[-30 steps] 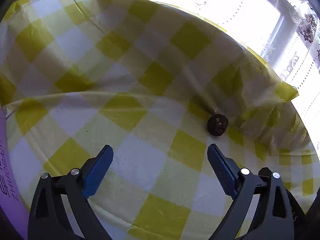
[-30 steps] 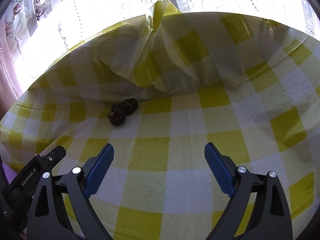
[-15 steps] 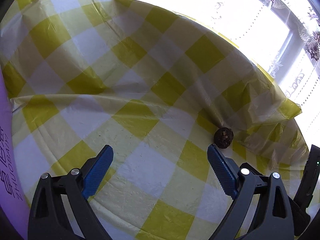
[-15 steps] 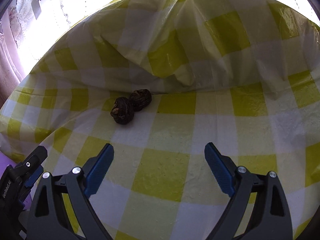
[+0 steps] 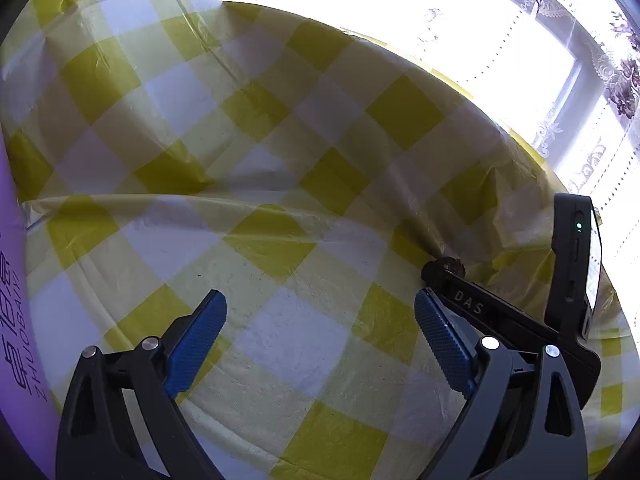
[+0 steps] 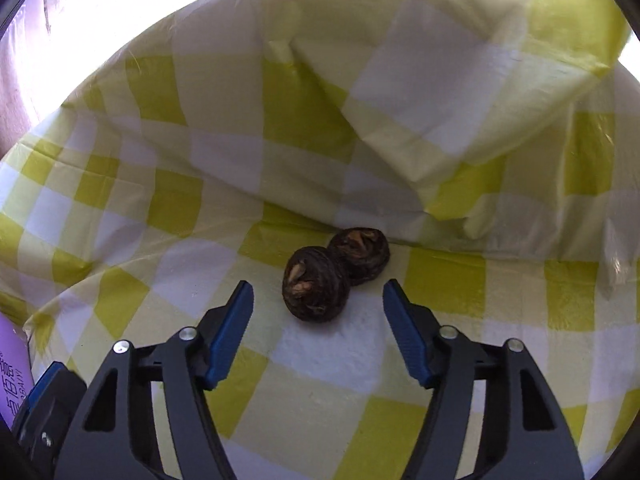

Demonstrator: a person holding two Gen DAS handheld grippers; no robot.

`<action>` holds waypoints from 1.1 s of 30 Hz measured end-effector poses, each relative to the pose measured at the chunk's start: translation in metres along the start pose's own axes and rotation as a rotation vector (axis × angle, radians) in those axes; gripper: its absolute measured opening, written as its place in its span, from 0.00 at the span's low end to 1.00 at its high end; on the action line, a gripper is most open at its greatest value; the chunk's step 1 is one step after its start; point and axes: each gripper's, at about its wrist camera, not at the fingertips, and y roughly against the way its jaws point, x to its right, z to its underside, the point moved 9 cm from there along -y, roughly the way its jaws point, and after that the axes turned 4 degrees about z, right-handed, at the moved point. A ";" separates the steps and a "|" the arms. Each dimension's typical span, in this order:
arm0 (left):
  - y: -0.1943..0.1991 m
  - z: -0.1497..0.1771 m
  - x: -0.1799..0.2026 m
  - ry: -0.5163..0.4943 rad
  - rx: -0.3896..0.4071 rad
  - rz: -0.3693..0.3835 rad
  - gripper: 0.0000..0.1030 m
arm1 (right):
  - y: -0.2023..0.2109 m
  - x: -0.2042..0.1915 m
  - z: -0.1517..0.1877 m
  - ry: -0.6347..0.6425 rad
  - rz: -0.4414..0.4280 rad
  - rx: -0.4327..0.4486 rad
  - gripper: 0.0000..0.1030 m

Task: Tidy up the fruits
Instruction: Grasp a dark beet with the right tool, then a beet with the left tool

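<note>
Only the right wrist view shows both fruits (image 6: 336, 274) between the closing right gripper (image 6: 318, 312)

1. The right gripper (image 6: 318, 292) has come up close to the two dark fruits (image 6: 314, 290), its jaws closing (the nearer fruit just ahead of the tips, untouched).
2. In the left wrist view the right gripper's body (image 5: 520, 316) now enters at right, covering most of the fruit there.

Wrist views, downward, shared tablecloth (image 5: 280, 240)
</note>
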 end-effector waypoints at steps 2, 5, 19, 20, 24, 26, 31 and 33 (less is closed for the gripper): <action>0.000 0.000 0.000 -0.001 0.001 0.000 0.89 | -0.013 -0.004 0.001 0.015 0.064 -0.062 0.55; 0.000 -0.002 -0.002 0.004 0.007 -0.006 0.89 | -0.011 0.002 0.001 -0.020 0.108 -0.054 0.36; -0.021 0.007 0.065 -0.270 -0.026 0.032 0.89 | 0.111 0.201 0.088 -0.649 0.042 0.198 0.36; -0.031 0.008 0.075 -0.274 -0.051 0.051 0.89 | 0.112 0.206 0.090 -0.656 0.030 0.209 0.36; -0.080 0.008 0.111 -0.308 -0.157 0.093 0.88 | 0.111 0.191 0.080 -0.542 -0.001 0.216 0.36; -0.100 0.005 0.123 -0.321 -0.188 0.100 0.88 | 0.113 0.193 0.082 -0.570 -0.006 0.222 0.36; -0.141 0.001 0.146 -0.392 -0.243 0.067 0.75 | 0.115 0.187 0.078 -0.566 -0.030 0.235 0.36; -0.156 0.008 0.153 -0.437 -0.303 0.048 0.57 | 0.116 0.187 0.078 -0.569 -0.036 0.237 0.36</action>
